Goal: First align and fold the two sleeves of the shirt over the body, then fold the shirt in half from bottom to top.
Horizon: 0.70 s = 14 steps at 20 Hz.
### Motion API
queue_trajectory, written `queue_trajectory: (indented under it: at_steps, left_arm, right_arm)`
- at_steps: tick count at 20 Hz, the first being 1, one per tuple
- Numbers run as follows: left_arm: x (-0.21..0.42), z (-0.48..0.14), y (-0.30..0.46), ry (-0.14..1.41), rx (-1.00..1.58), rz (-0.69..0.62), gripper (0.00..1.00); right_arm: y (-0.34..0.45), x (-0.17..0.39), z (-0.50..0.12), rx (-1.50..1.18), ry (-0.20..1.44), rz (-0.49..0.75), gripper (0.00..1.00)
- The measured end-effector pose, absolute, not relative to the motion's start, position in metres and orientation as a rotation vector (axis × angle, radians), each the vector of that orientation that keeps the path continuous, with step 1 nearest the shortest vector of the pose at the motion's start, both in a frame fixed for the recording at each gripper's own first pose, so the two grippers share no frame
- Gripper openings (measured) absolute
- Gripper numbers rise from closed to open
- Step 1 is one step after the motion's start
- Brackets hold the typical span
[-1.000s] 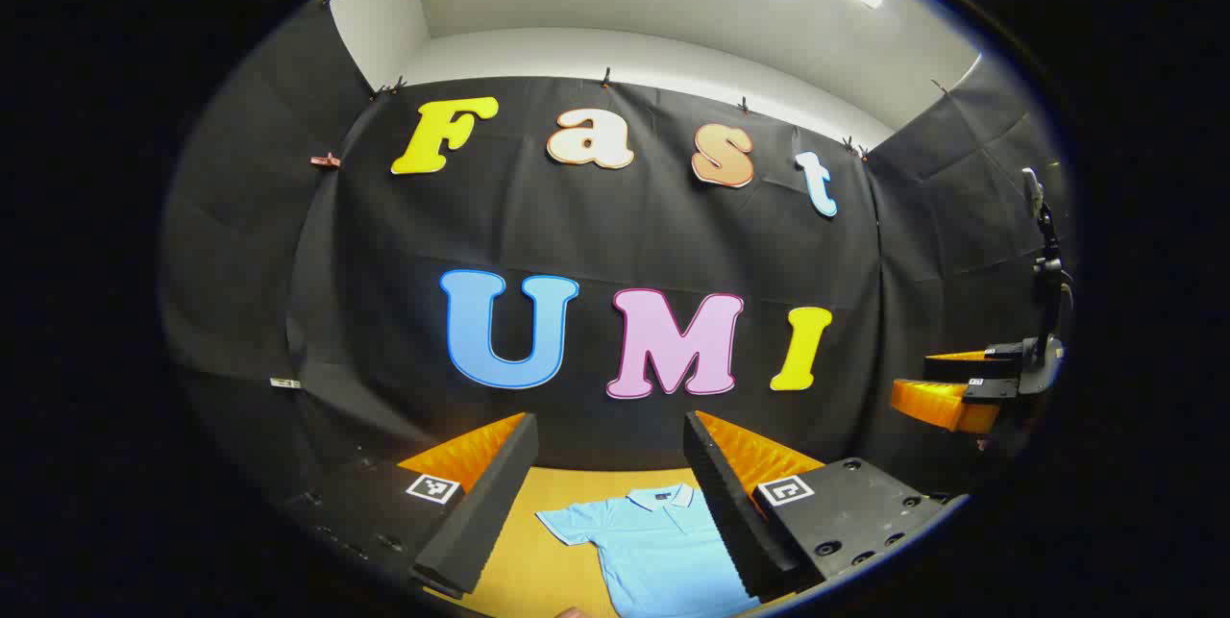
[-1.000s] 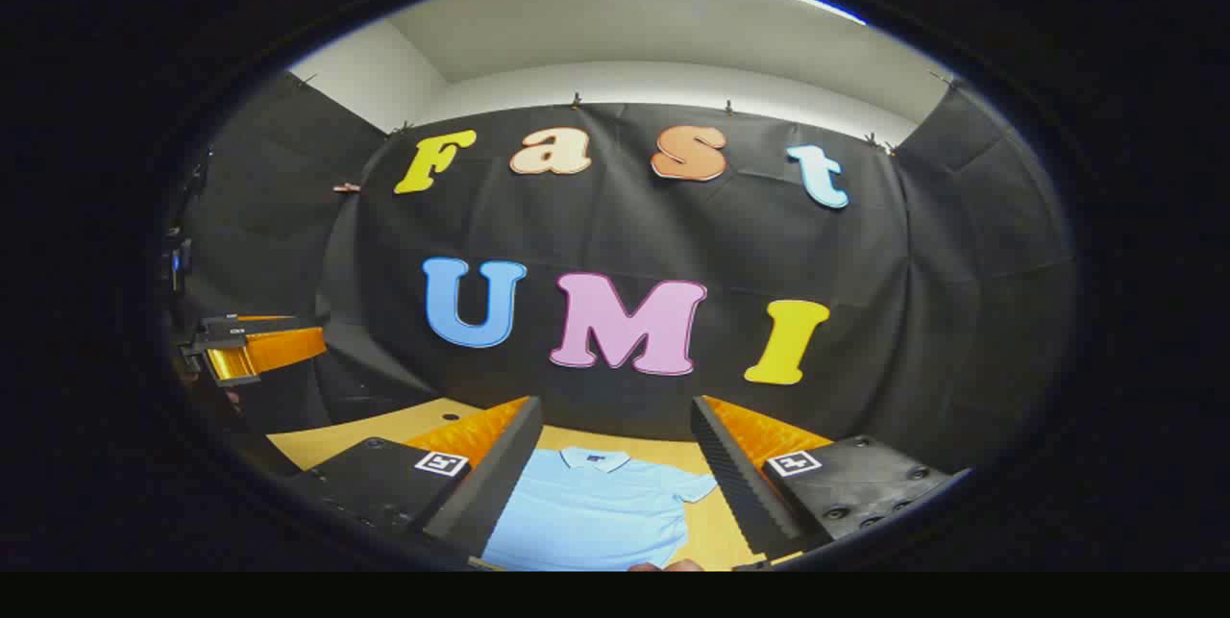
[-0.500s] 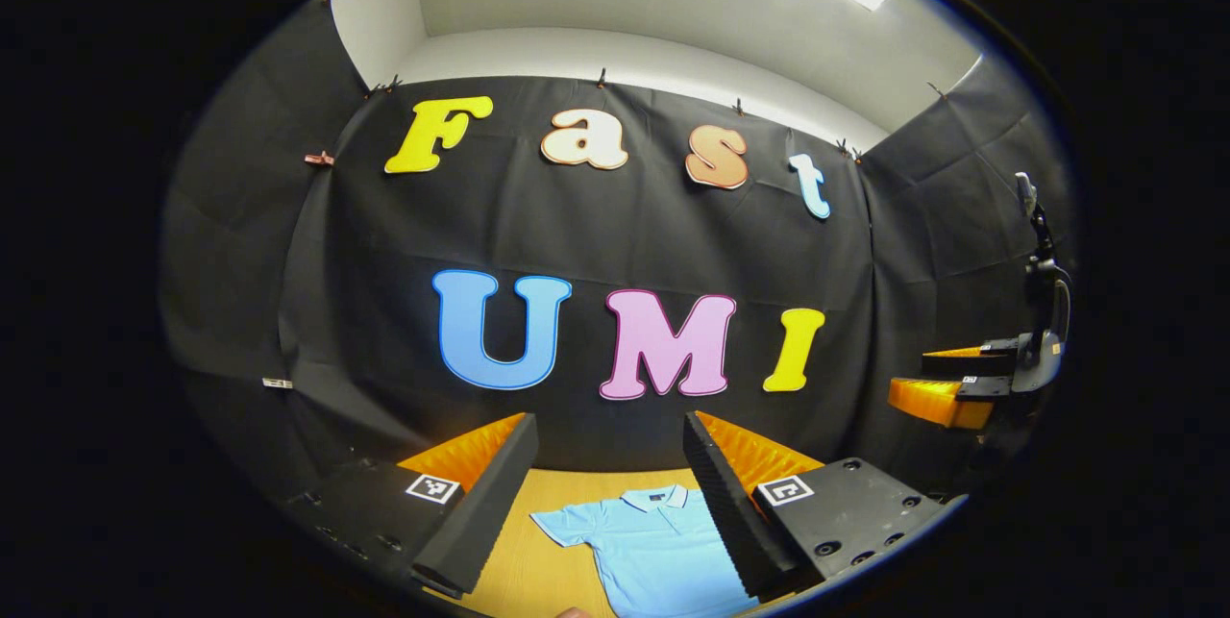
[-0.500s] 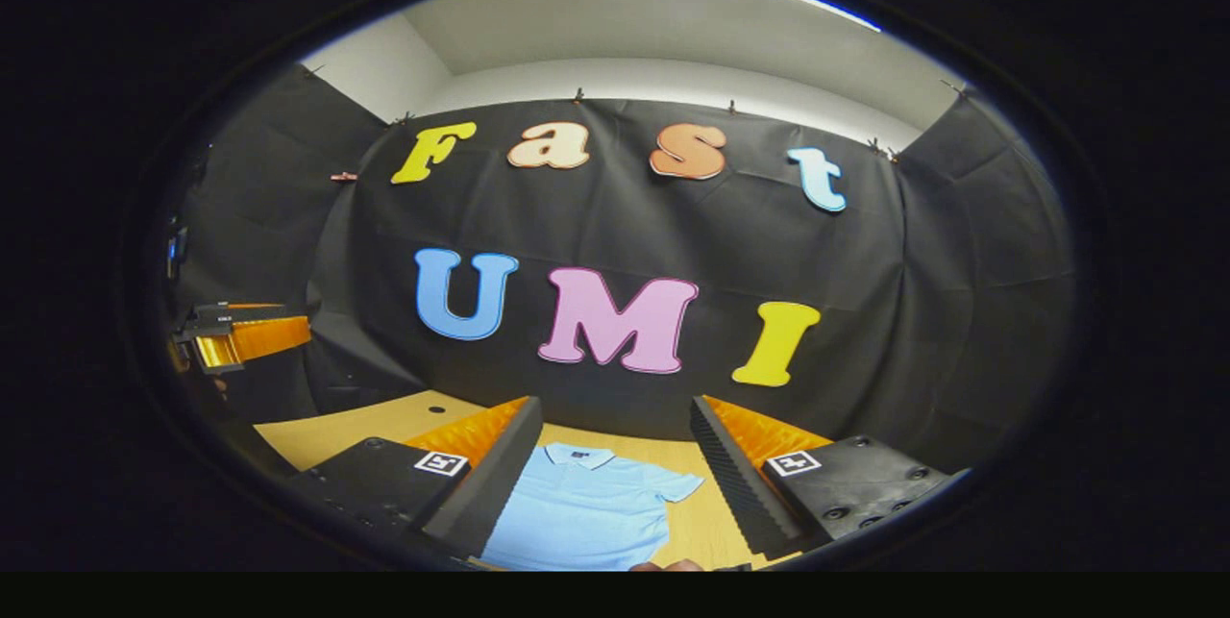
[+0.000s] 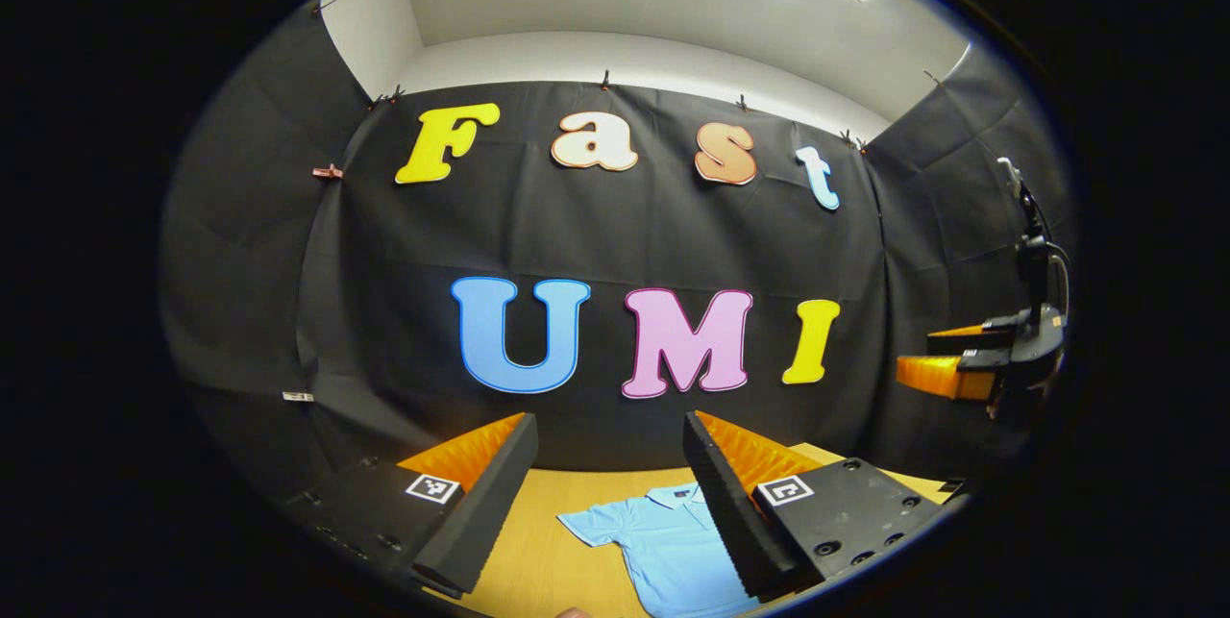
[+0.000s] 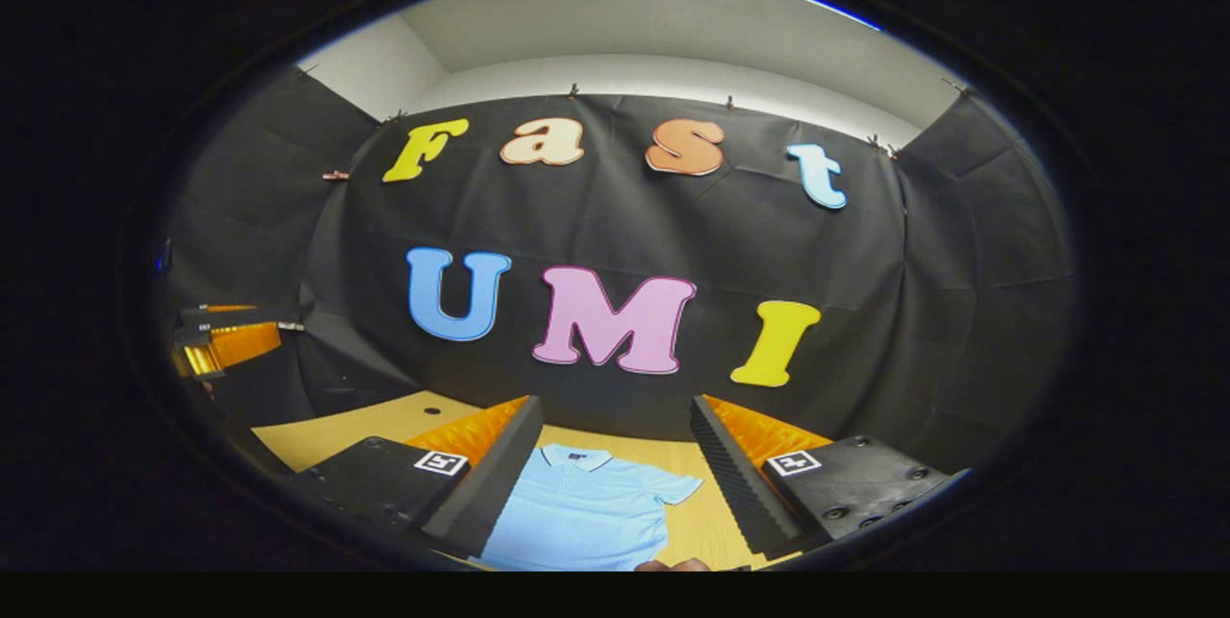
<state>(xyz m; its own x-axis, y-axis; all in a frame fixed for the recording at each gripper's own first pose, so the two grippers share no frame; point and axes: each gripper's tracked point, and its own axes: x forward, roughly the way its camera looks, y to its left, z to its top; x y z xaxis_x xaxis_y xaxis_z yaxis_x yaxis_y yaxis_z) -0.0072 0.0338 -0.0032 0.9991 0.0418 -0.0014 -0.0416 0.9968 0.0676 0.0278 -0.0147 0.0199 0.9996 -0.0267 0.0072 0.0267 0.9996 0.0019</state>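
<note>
Two views, one by one. In the left gripper view, our left gripper (image 5: 610, 464) is spread wide, high over the wooden table (image 5: 538, 570). The soft, light blue cloth polo shirt (image 5: 673, 551) lies flat below it; we think it bends easily, so we should pinch a sleeve edge.

In the right gripper view, our right gripper (image 6: 615, 450) is spread too, above that shirt (image 6: 586, 517), nothing held.

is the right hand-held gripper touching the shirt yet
Apart. The right gripper view shows the right hand-held gripper open and raised, with the flat shirt lying on the table below between its fingers.
</note>
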Motion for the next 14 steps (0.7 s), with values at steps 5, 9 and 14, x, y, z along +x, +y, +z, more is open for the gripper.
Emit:
queue_trajectory:
  at_steps: [5,9,14]
  left_arm:
    - [-0.006,-0.01,0.039,0.021,0.064,0.05,0.97]
    - [0.002,-0.014,0.041,0.037,0.041,0.067,0.97]
    - [0.036,-0.016,0.038,0.043,0.057,0.118,0.97]
  right_arm:
    - [-0.042,0.061,0.033,-0.026,-0.01,-0.049,0.95]
    - [-0.052,0.102,0.019,-0.077,0.025,-0.009,0.96]
    - [-0.061,0.171,-0.032,-0.034,0.125,0.063,0.96]
